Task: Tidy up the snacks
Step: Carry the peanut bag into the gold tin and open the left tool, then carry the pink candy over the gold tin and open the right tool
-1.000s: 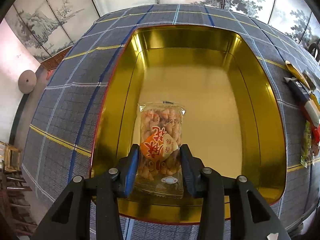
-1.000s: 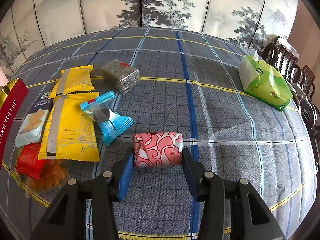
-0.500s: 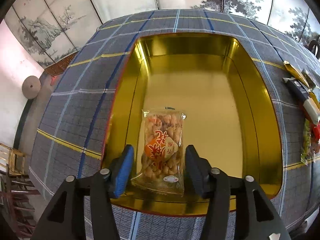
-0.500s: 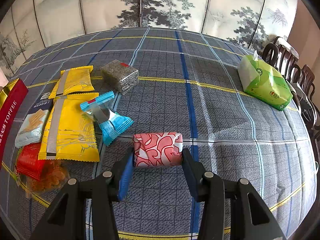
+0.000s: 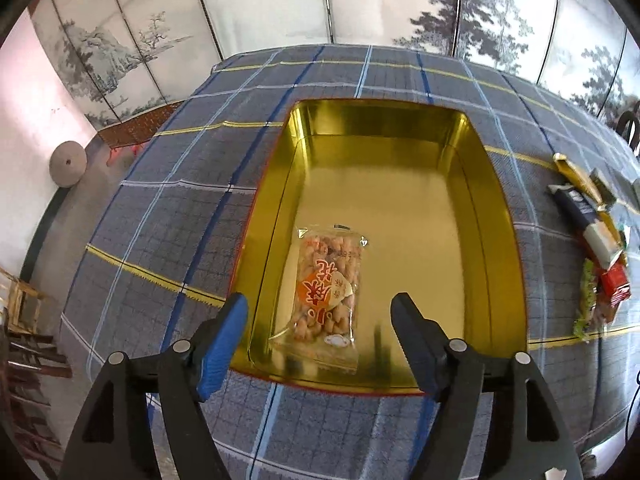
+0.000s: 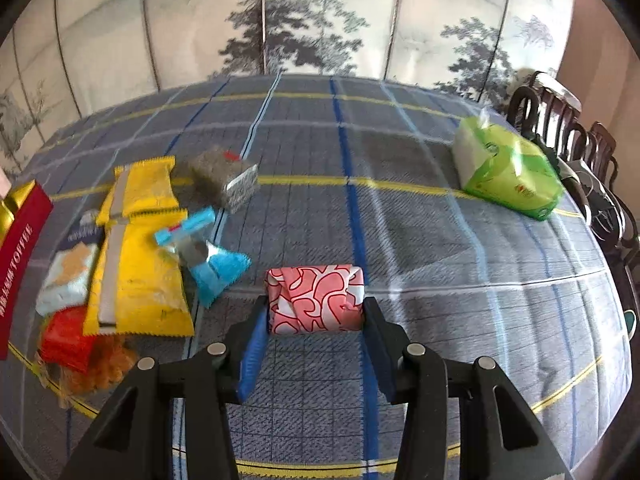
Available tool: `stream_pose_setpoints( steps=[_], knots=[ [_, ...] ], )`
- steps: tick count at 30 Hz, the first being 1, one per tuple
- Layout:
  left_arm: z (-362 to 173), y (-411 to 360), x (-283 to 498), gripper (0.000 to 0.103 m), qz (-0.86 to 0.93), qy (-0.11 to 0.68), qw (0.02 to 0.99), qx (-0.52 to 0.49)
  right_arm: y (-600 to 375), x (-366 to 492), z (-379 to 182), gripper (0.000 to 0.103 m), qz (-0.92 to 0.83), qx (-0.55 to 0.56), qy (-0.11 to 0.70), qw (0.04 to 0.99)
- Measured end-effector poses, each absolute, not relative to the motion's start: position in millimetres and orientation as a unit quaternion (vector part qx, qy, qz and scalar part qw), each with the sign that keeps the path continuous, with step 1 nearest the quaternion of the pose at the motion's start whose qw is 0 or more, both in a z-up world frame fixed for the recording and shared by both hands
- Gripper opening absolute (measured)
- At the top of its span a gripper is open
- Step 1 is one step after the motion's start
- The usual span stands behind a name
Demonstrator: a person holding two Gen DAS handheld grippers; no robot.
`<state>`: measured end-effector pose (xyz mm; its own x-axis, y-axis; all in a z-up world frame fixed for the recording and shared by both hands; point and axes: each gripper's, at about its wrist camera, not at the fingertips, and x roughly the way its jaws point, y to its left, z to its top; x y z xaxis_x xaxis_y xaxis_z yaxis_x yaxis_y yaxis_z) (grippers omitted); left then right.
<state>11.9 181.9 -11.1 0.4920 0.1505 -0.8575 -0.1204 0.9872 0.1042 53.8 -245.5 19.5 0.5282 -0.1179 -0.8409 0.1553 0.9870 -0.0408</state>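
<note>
In the left wrist view, your left gripper (image 5: 320, 316) is opening above the gold tin (image 5: 500, 216); the clear snack bag (image 5: 326, 288) lies free on the tin's floor, near its front wall. In the right wrist view, your right gripper (image 6: 314, 316) clamps the pink-patterned packet (image 6: 314, 300) on the desk (image 6: 440, 240). Lift unevenly and the soft wrapper could slip out.

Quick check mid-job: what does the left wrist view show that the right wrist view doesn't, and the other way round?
Only the left wrist view: the gold tin's interior with the clear peanut packet lying inside, clear of the opening left gripper.
Only the right wrist view: the right gripper closed on the pink-patterned packet, plus the blue candy wrapper and green tissue pack.
Both: the plaid tablecloth and painted screen behind.
</note>
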Motion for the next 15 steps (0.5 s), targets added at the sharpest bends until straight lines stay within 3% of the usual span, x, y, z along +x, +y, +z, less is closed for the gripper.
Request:
stream_pose_setpoints(
  steps=[15],
  knots=[
    [15.3, 217.8, -11.0, 0.077, 0.127, 0.459, 0.879, -0.012, -98.5, 57.4, 81.8, 0.046, 0.094, -0.014, 0.436, 0.895]
  ],
)
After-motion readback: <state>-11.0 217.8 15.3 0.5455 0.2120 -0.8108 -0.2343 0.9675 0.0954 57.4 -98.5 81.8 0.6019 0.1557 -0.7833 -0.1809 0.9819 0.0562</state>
